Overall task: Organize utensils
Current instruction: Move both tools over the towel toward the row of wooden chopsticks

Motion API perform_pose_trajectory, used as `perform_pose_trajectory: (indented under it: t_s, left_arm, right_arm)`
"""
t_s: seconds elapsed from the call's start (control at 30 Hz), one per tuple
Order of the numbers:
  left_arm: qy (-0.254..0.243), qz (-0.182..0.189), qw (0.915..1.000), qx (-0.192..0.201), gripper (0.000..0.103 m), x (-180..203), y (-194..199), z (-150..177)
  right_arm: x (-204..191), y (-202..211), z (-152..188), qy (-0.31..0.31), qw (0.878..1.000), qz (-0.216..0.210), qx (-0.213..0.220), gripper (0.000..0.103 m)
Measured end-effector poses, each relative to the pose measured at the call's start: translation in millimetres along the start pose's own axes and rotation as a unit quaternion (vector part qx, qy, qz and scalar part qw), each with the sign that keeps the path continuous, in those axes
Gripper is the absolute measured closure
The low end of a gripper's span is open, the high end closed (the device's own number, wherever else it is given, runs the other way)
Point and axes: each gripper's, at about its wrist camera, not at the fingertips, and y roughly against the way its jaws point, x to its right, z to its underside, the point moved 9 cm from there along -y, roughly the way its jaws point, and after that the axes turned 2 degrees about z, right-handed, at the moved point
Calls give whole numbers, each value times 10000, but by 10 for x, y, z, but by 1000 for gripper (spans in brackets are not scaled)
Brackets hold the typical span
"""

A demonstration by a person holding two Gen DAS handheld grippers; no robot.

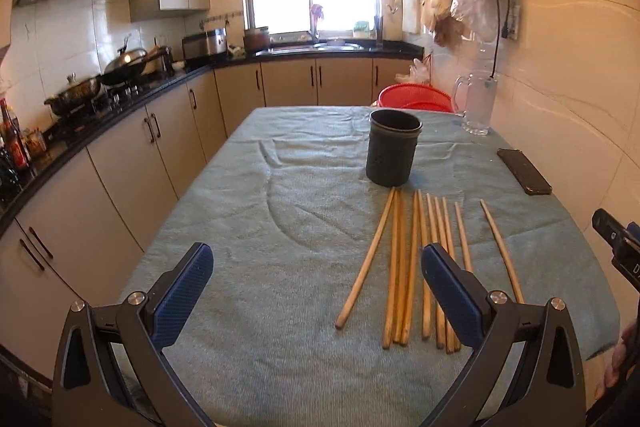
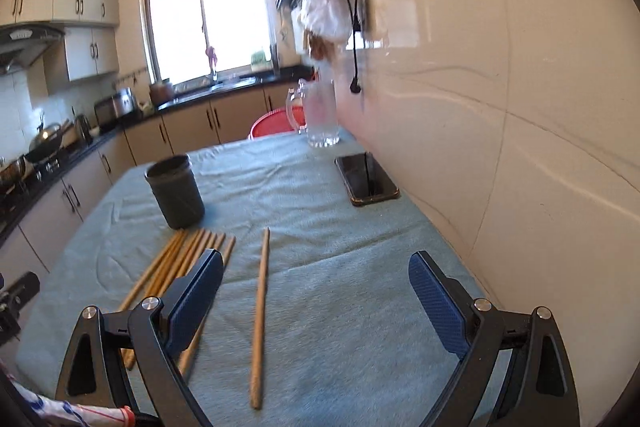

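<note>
Blue-padded fingers spread wide on the right gripper [image 2: 316, 297], nothing held, and one lone wooden chopstick [image 2: 260, 311] lies on the teal cloth-covered table [image 2: 360, 307] between them, nearer the left pad, its long axis running straight away from the camera. That makes the right hand the closer one, I'd say. Over on the other side, the left gripper [image 1: 318, 289] is wide and empty too, beside the bundle of wooden chopsticks [image 1: 412, 267]. Beyond them stands the dark cylindrical holder cup [image 1: 393, 147], upright.
</note>
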Motion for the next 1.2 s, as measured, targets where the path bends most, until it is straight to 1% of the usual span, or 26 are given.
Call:
perform_pose_trajectory:
  t_s: [0.13,0.27,0.47,0.6,0.73,0.8,0.93,1.0,1.2]
  left_arm:
    - [-85,-28,9998,201,0,5,176,35]
    - [-153,19,9991,392,0,35,319,87]
    - [-322,-18,9976,616,0,83,442,193]
    - [-401,72,9964,738,0,110,498,205]
    - [-429,111,9966,689,0,122,486,216]
    - [-419,193,9971,601,0,137,445,239]
    - [-325,391,9979,406,0,168,352,295]
    - [-307,447,9980,338,0,184,314,327]
    - [-231,393,9987,223,0,161,222,332]
  right_arm:
    - [-6,194,29,26,9994,223,277,7]
    - [-16,321,97,57,9982,363,473,7]
    - [19,436,148,15,9978,369,557,7]
    - [17,505,146,56,9967,441,675,7]
    - [43,562,129,77,9943,616,871,7]
    - [75,566,124,21,9936,649,929,7]
    - [101,513,144,-84,9953,507,816,7]
    - [75,499,157,5,9955,511,800,7]
    - [-18,443,185,232,9956,521,737,7]
